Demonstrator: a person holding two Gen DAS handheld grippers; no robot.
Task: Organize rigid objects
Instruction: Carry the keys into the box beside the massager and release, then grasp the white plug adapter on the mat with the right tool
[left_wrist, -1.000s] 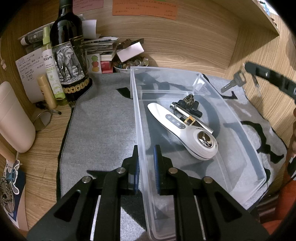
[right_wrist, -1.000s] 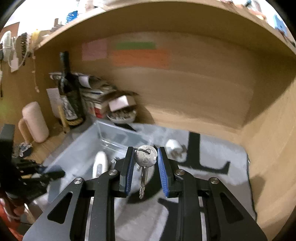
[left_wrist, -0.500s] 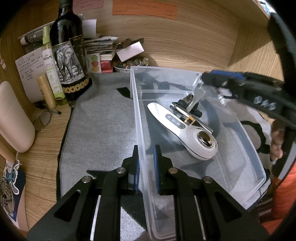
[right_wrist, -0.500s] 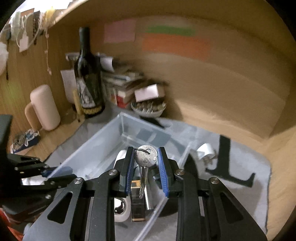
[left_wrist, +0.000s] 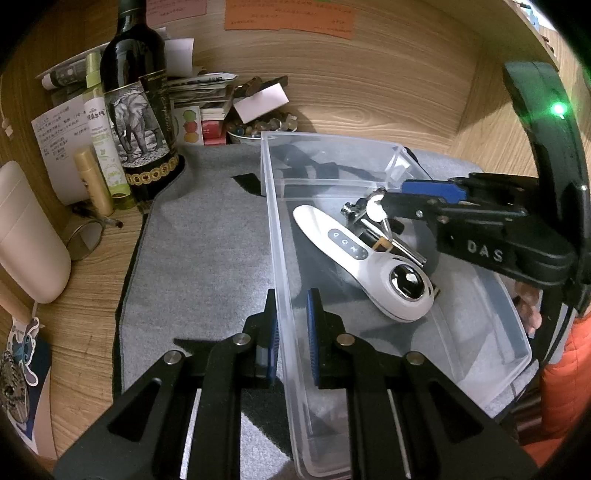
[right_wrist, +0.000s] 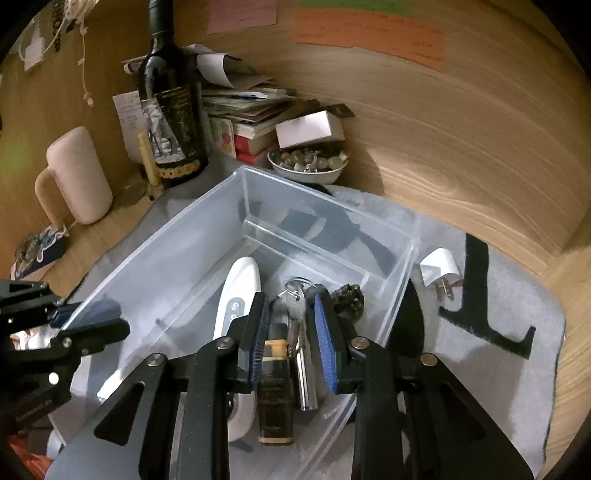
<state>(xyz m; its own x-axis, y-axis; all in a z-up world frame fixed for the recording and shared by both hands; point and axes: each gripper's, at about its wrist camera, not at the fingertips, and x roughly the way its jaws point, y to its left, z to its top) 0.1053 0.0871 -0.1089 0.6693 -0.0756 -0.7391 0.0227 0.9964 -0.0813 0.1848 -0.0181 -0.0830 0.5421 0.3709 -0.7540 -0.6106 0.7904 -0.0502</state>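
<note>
A clear plastic bin stands on a grey mat. My left gripper is shut on the bin's left wall. Inside lie a white handheld device, a dark tube, a metal piece and a dark lump. My right gripper reaches into the bin from the right; in the left wrist view its tips hang over the bin's contents. Its jaws stand apart, and the keys lie between and below the fingertips on the other objects, apparently loose.
A white plug adapter lies on the mat right of the bin. A wine bottle, a spray bottle, a stack of books and a bowl of small items stand at the back. A pink mug stands at the left.
My right gripper carried the keys left and down into the bin, then its jaws opened and the keys dropped among the objects. My left gripper has not moved.
</note>
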